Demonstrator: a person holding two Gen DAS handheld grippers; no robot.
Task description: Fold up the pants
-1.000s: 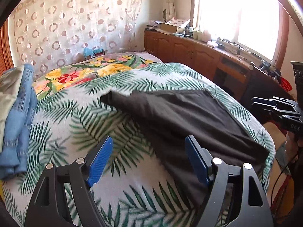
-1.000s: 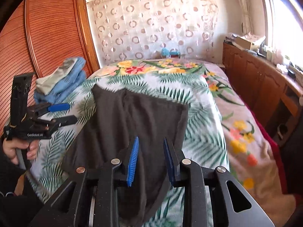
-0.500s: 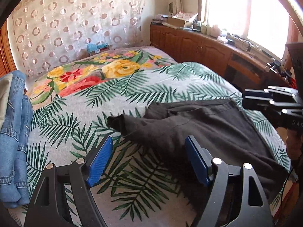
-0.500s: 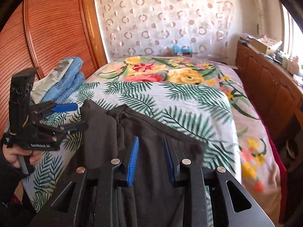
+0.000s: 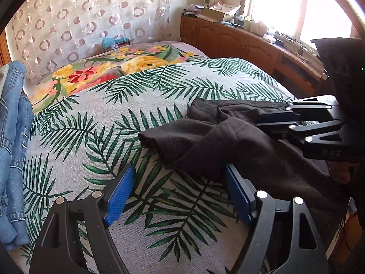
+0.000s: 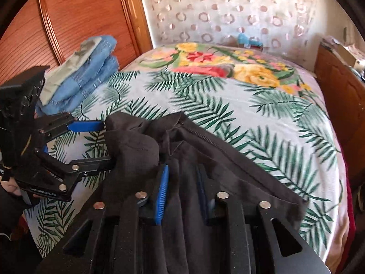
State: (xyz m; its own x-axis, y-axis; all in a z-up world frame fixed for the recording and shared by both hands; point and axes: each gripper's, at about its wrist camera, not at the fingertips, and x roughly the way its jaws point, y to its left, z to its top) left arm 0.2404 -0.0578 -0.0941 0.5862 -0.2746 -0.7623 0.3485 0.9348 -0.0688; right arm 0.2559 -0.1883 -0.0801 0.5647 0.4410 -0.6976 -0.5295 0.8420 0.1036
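Note:
The dark grey pants (image 5: 228, 141) lie crumpled near the front of the leaf-print bed (image 5: 114, 125). Their free end is bunched into a lump (image 6: 134, 146). My right gripper (image 6: 182, 187) has a fold of the pants (image 6: 228, 159) between its blue pads, and its jaws are closing on it. From the left wrist view, the right gripper (image 5: 262, 123) reaches in from the right into the cloth. My left gripper (image 5: 175, 191) stands wide open just in front of the bunched end, holding nothing. In the right wrist view the left gripper (image 6: 107, 142) has its fingertips at the lump.
A stack of folded blue jeans (image 5: 13, 137) lies at the bed's left side, beside a wooden wardrobe (image 6: 68, 22). A wooden cabinet (image 5: 239, 43) with clutter on top runs under the window on the right. A patterned curtain hangs behind the bed.
The right gripper has dragged the pants toward the near edge, so the flat cloth is now bunched. The left gripper has come closer to the crumpled end and stayed open.

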